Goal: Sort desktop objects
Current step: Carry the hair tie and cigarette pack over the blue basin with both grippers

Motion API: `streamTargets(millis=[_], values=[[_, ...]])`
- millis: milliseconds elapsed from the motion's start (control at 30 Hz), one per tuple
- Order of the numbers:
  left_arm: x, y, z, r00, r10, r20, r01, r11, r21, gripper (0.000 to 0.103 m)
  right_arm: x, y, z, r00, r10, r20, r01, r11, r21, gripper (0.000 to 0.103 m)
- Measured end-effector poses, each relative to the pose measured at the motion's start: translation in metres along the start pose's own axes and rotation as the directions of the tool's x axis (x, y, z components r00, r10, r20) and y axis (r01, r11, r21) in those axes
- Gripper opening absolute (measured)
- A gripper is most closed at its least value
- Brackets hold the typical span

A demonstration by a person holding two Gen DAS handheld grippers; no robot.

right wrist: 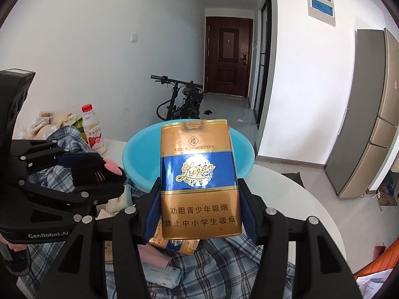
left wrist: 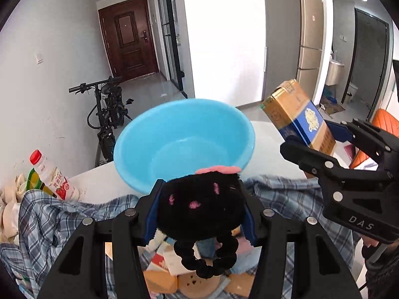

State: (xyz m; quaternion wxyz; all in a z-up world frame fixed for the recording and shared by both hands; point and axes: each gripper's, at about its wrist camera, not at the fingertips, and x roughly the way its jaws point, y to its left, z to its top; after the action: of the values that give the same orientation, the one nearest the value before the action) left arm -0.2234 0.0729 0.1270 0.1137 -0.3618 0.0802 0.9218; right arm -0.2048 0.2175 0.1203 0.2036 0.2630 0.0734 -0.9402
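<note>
My left gripper (left wrist: 200, 206) is shut on a black plush hair tie (left wrist: 199, 204) with pink ears and a dangling black scrunchie loop, held just in front of the blue basin (left wrist: 184, 134). It also shows in the right wrist view (right wrist: 99, 174). My right gripper (right wrist: 198, 211) is shut on a gold and blue cigarette pack (right wrist: 198, 179), held upright before the blue basin (right wrist: 139, 154). In the left wrist view the pack (left wrist: 299, 117) is at the right, above the table.
A plaid shirt (left wrist: 49, 214) lies over the white table (right wrist: 286, 194), with boxes and small packets (left wrist: 169, 261) below the grippers. A red-capped drink bottle (left wrist: 54, 177) stands at the left by some bags. A bicycle (left wrist: 107, 114) is on the floor behind.
</note>
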Motion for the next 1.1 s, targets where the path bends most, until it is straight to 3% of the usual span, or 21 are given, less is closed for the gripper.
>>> streamTargets(millis=[467, 633, 767, 1100], values=[[0.053, 0.026, 0.049, 0.999, 0.048, 0.015, -0.047, 0.997, -0.057, 0.057, 0.039, -0.013, 0.055, 0.999, -0.045, 0.030, 0.045, 0.999, 0.017, 0.054], [0.070, 0.050, 0.066, 0.998, 0.063, 0.008, -0.062, 0.992, -0.109, 0.057, 0.072, -0.023, 0.072, 1.000, -0.027, -0.008, 0.027, 0.998, 0.055, 0.054], [0.080, 0.070, 0.075, 0.998, 0.066, 0.018, -0.061, 0.979, -0.195, 0.057, 0.092, -0.029, 0.077, 1.000, -0.004, -0.015, 0.006, 0.995, 0.095, 0.054], [0.115, 0.096, 0.101, 0.998, 0.052, 0.022, -0.046, 0.974, -0.220, 0.057, 0.152, -0.053, 0.080, 0.999, 0.016, -0.044, -0.005, 0.975, 0.223, 0.054]])
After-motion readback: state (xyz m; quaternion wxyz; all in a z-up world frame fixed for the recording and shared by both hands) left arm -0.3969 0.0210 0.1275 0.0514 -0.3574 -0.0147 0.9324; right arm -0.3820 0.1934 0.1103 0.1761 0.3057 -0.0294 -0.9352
